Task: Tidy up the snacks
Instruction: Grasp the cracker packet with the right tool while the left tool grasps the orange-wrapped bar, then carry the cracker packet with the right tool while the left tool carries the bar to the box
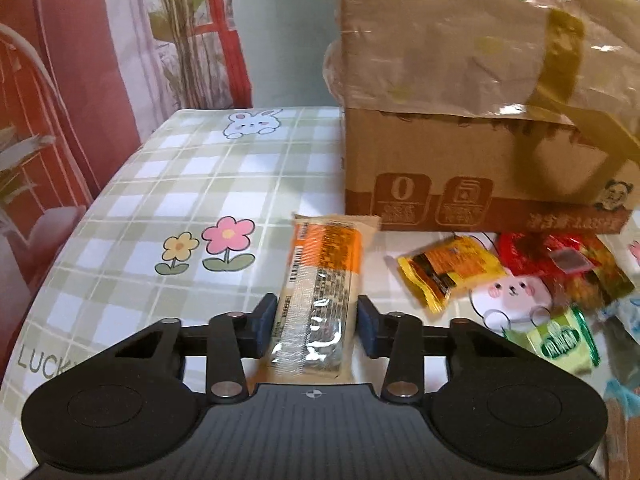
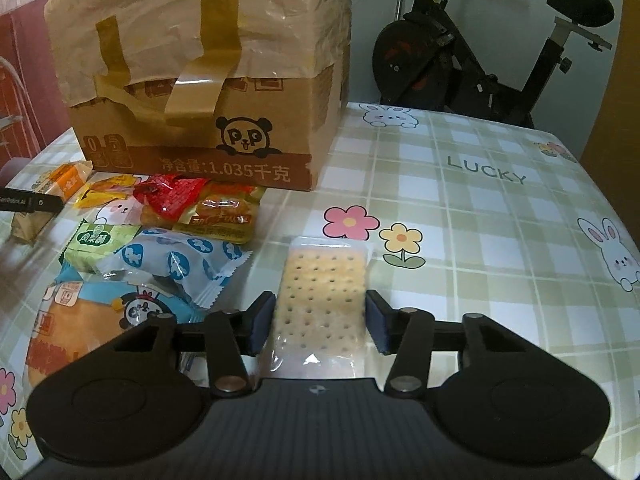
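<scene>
Left gripper (image 1: pixel 316 326) astride orange-label packet (image 1: pixel 316 300), pads spread, not clenched; right gripper (image 2: pixel 318 322) likewise spread around cracker pack (image 2: pixel 322 300). Snack pile (image 2: pixel 168 232) at 10 o'clock, below carton (image 2: pixel 208 120). Step: pre-grasp. Next: close, lift.

Green-checked tablecloth (image 2: pixel 480 216) with bunnies and flowers, exercise bike (image 2: pixel 472 48) behind, pale wall (image 1: pixel 288 32), reddish curtain (image 1: pixel 80 60).

1. The tablecloth (image 2: pixel 480 240) is smooth, slightly glossy printed vinyl.
2. The box (image 2: pixel 200 136) is matt brown cardboard with shiny tape strips (image 2: pixel 192 92) and crinkled paper above.
3. The cracker pack (image 2: pixel 320 300) wears clear glossy film.
4. The orange bar wrapper (image 1: pixel 320 280) is shiny, part-foil plastic.
5. The gripper bodies are matt black plastic.
</scene>
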Demonstrator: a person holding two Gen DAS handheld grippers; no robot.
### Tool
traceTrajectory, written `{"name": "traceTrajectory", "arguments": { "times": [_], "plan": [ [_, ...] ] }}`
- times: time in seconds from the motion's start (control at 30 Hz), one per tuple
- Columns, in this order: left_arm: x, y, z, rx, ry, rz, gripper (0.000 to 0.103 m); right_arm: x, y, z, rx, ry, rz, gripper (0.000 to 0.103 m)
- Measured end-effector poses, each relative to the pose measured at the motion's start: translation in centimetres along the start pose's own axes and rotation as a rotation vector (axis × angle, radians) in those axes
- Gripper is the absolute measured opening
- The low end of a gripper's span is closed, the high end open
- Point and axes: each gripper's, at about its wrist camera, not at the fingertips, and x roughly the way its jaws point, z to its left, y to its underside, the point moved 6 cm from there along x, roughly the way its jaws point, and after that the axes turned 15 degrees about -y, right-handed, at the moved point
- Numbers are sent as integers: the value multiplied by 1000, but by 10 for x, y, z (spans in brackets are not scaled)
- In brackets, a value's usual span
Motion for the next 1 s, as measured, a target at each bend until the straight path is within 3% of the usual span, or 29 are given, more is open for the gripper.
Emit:
{"name": "traceTrajectory", "arguments": {
  "times": [0.4,1.0],
  "plan": [
    [-26,11,22,-91,23,7,39,-22,-9,6,-10,-15,-62,50],
    [-82,-13,30,-152,38,-114,39,-60,-35,5,-40,-13,-178,50]
  ]
}}
